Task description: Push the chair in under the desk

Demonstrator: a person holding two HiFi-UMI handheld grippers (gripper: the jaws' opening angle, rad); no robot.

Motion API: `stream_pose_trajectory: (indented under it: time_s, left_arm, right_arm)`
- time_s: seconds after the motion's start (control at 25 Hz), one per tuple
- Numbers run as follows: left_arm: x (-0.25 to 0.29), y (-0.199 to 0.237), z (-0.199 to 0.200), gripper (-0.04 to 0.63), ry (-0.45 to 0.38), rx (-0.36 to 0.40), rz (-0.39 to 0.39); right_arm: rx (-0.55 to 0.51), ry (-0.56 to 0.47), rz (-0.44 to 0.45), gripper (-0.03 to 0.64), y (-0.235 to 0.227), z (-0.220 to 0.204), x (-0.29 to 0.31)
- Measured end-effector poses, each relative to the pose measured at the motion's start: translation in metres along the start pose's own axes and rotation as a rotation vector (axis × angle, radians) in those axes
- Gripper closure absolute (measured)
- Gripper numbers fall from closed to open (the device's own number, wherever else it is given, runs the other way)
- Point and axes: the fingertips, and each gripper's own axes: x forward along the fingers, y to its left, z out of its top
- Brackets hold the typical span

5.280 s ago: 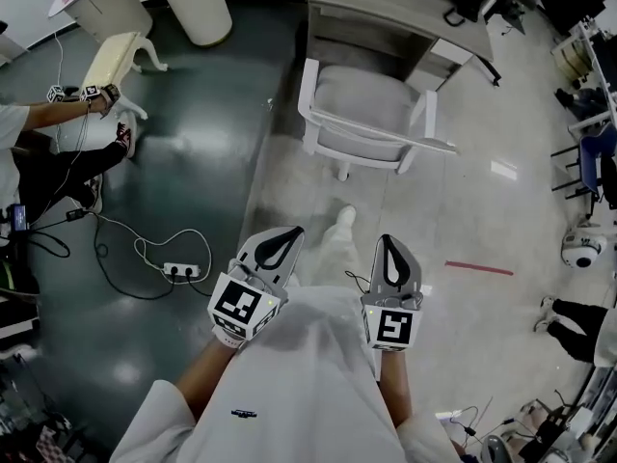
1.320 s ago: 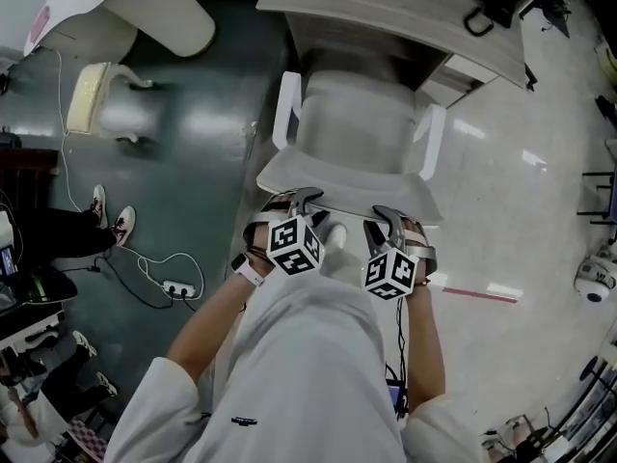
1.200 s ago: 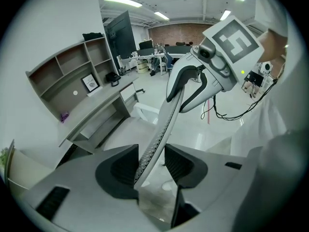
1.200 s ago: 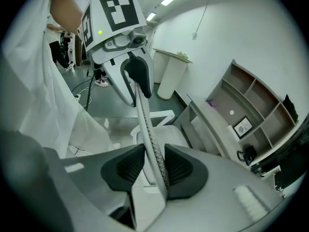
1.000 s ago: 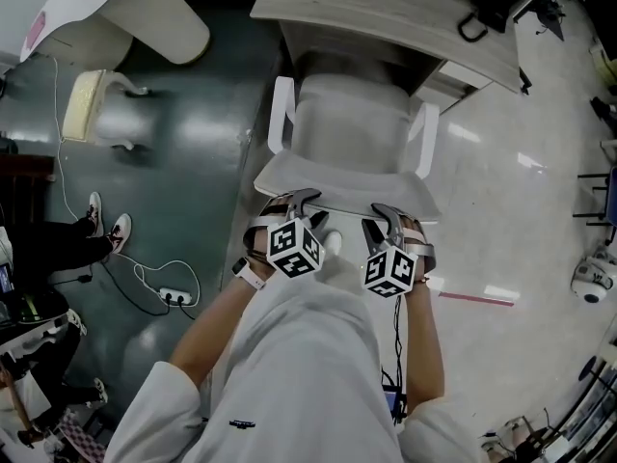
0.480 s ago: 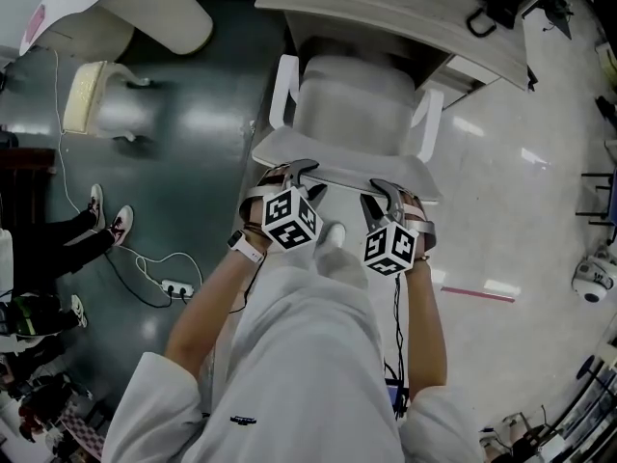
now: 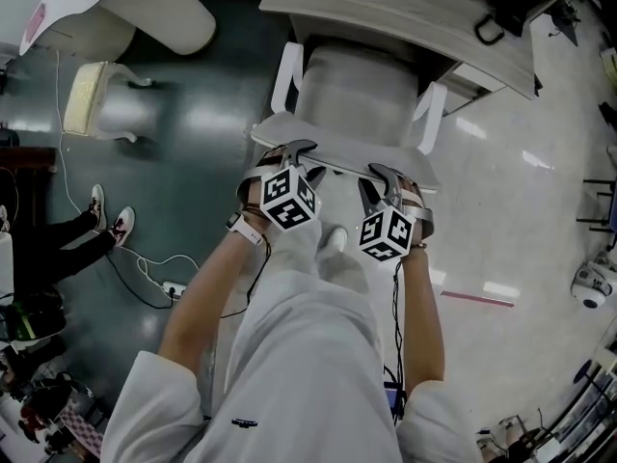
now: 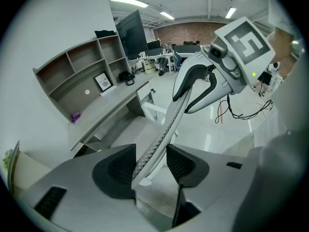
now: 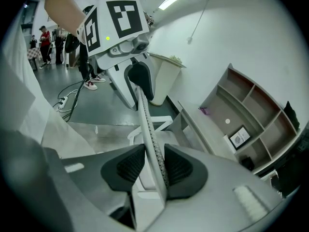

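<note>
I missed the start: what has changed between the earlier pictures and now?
The chair slid further under the desk. The right hand-held gripper came and grips its backrest; the left hand-held gripper straddles it, its jaws having just been opening. The desk stayed put.

Head view looks steeply down onto chair [image 7: 352, 95] and desk [image 7: 405, 13]. Both gripper views look close along their jaws toward the desk, sharing the chair's back.
</note>
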Motion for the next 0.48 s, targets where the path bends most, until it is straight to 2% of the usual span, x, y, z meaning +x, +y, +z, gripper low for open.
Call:
stream_pose_trajectory:
  time_s: [0.48]
  left_arm:
    - [0.022, 0.051, 0.015, 0.394, -0.039, 0.016, 0.046]
  right_arm:
    - [0.008, 0.005, 0.013, 0.482, -0.043, 0.011, 0.032]
